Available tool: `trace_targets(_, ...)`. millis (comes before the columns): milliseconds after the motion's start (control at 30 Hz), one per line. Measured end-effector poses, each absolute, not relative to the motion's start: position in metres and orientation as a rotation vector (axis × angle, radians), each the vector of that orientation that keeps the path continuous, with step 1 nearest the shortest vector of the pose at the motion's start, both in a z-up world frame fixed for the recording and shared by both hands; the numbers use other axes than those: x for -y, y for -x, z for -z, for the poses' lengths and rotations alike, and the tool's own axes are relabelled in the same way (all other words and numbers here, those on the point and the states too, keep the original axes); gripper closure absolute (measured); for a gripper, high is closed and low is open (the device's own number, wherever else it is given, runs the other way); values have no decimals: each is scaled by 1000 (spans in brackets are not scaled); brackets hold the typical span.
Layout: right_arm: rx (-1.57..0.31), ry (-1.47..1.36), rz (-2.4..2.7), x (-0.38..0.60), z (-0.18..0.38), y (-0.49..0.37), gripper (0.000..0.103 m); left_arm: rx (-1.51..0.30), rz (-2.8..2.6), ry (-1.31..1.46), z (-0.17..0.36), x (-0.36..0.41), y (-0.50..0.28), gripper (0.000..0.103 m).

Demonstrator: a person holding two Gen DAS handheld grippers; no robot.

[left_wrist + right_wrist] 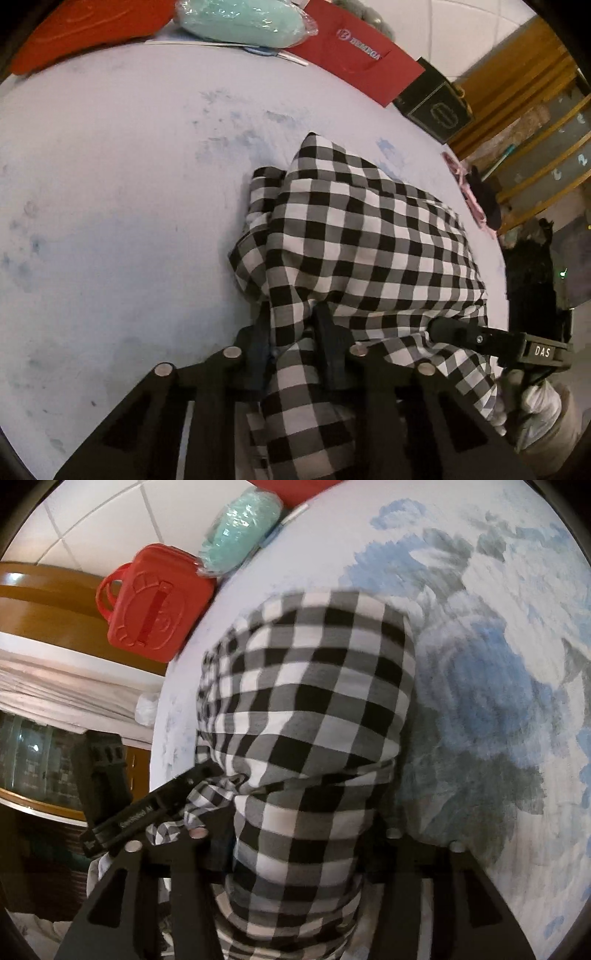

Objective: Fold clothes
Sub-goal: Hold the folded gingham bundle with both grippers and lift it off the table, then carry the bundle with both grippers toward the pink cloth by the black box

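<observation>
A black-and-white checked garment (362, 240) lies bunched on a pale blue-stained table (110, 184). My left gripper (295, 347) is shut on its near edge, with cloth draped between and over the fingers (332, 343). The right gripper (443, 328) reaches in from the right of the left wrist view, its tip buried in the same edge. In the right wrist view the checked garment (306, 701) fills the centre and hangs over my right gripper (295, 834), which is shut on it; its fingertips are hidden by cloth. The left gripper (184, 779) shows at lower left.
At the table's far edge sit a red case (155, 602), a mint bundle in plastic wrap (240, 20), a red bag (362, 55) and a dark box (436, 107). Pink and black items (480, 199) lie at the right edge. Wooden shelving (535, 129) stands beyond.
</observation>
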State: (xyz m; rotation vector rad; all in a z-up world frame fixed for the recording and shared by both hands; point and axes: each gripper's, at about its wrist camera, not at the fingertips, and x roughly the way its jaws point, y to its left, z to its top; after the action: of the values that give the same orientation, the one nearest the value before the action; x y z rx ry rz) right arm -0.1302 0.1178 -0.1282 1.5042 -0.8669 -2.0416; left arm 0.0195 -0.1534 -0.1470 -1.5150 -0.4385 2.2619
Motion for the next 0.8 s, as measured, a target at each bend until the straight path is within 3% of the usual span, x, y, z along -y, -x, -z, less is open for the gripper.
trace_targets(167,829,-1498,2045,-113,124,132,57,405,-2299,1451,129,148,-30,95)
trace_targets(500,921,-1317,2120,-153,71,107,59,299,-2303,1269,70,108,-34,95)
trace_targets(800,900,-1239,2284,-233,24,95,59,192,-2246,1181,36,12,-14,95)
